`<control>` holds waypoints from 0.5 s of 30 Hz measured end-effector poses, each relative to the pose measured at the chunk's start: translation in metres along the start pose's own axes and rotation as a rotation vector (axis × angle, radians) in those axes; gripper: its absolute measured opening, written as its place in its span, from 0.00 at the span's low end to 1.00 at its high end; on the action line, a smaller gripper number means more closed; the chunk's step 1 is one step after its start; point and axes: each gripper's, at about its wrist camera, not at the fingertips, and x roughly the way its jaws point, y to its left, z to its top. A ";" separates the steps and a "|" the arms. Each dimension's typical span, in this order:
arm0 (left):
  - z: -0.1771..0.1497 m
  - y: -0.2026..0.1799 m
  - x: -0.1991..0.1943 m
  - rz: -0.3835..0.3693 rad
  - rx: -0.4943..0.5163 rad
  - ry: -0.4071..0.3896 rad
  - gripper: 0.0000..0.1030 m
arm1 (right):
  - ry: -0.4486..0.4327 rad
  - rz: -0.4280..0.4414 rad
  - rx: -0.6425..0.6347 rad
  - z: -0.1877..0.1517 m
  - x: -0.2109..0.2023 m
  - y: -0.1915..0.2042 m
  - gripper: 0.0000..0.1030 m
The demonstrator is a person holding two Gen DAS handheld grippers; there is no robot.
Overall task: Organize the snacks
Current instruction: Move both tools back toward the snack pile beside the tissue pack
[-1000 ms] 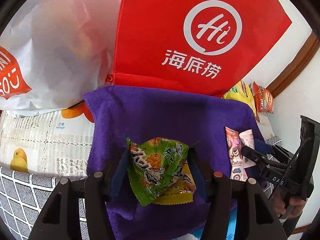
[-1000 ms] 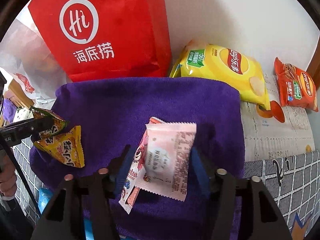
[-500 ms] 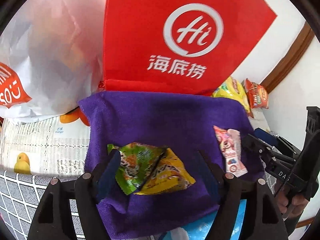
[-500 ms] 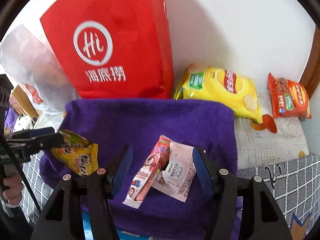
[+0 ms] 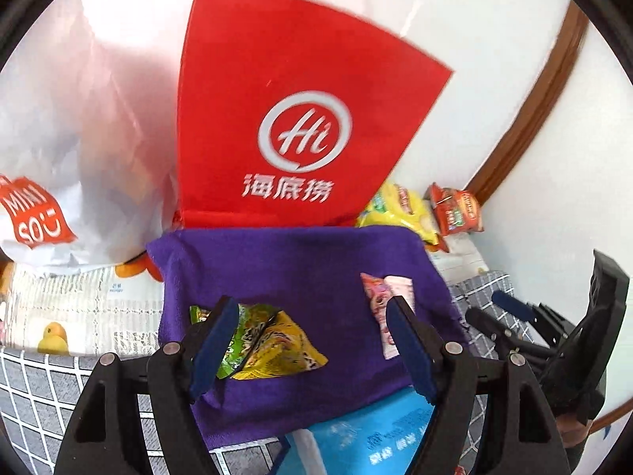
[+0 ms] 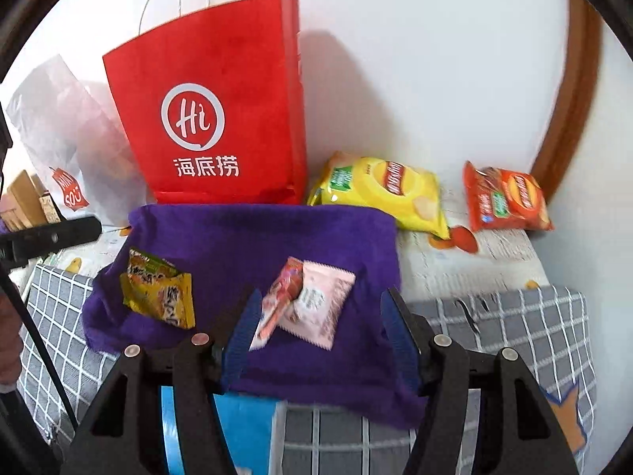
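A purple towel [image 5: 292, 261] [image 6: 237, 237] lies spread before a red paper bag [image 5: 300, 118] [image 6: 213, 111]. On its left side lie a green snack packet [image 5: 241, 336] [image 6: 144, 267] and a yellow one [image 5: 277, 352] [image 6: 166, 301], overlapping. On its right side lie two pink packets [image 5: 385, 297] [image 6: 312, 304]. My left gripper [image 5: 312, 340] is open and empty, raised above the green and yellow packets. My right gripper [image 6: 320, 332] is open and empty, raised above the pink packets.
A yellow chips bag [image 6: 383, 194] [image 5: 399, 209] and an orange chips bag [image 6: 506, 198] [image 5: 455, 209] lie by the wall at the right. A white plastic bag [image 5: 67, 150] [image 6: 67, 142] stands left of the red bag. A blue pack [image 5: 376, 435] [image 6: 241, 427] lies under the towel's near edge.
Both grippers opened and let go of their packets, which now lie on the towel. Both grippers pulled back and up from the towel.
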 end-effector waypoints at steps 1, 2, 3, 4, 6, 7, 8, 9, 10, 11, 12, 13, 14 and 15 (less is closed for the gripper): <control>0.000 -0.003 -0.006 -0.001 0.007 -0.011 0.73 | 0.005 -0.012 0.006 -0.004 -0.006 -0.001 0.60; 0.000 -0.005 -0.010 -0.003 0.009 -0.019 0.73 | 0.013 -0.022 0.008 -0.007 -0.012 -0.002 0.60; 0.000 -0.007 -0.014 -0.005 0.010 -0.027 0.73 | 0.020 -0.026 0.011 -0.010 -0.016 -0.002 0.60; -0.001 -0.009 -0.020 -0.002 0.012 -0.036 0.73 | 0.029 -0.021 0.016 -0.014 -0.022 -0.003 0.60; -0.001 -0.014 -0.026 0.002 0.015 -0.045 0.73 | 0.032 -0.018 0.024 -0.021 -0.035 -0.005 0.60; -0.001 -0.017 -0.031 0.005 0.015 -0.049 0.73 | 0.027 -0.028 0.027 -0.025 -0.040 -0.005 0.60; -0.003 -0.019 -0.035 0.005 0.010 -0.052 0.73 | 0.025 -0.035 0.028 -0.029 -0.045 -0.005 0.60; -0.005 -0.020 -0.040 -0.001 0.006 -0.054 0.73 | 0.026 -0.036 0.029 -0.031 -0.049 -0.006 0.60; -0.007 -0.022 -0.045 -0.009 0.004 -0.057 0.73 | 0.032 -0.032 0.035 -0.036 -0.054 -0.006 0.60; -0.010 -0.024 -0.051 -0.018 0.007 -0.060 0.73 | 0.039 -0.030 0.042 -0.039 -0.058 -0.006 0.57; -0.014 -0.026 -0.056 -0.017 0.012 -0.064 0.73 | 0.044 -0.028 0.050 -0.043 -0.061 -0.007 0.55; -0.017 -0.028 -0.061 -0.006 0.020 -0.068 0.73 | 0.047 -0.027 0.056 -0.046 -0.065 -0.006 0.54; -0.021 -0.030 -0.066 0.008 0.029 -0.074 0.73 | 0.048 -0.025 0.060 -0.049 -0.068 -0.006 0.54; -0.026 -0.032 -0.072 0.016 0.041 -0.077 0.73 | 0.047 -0.020 0.066 -0.052 -0.072 -0.006 0.54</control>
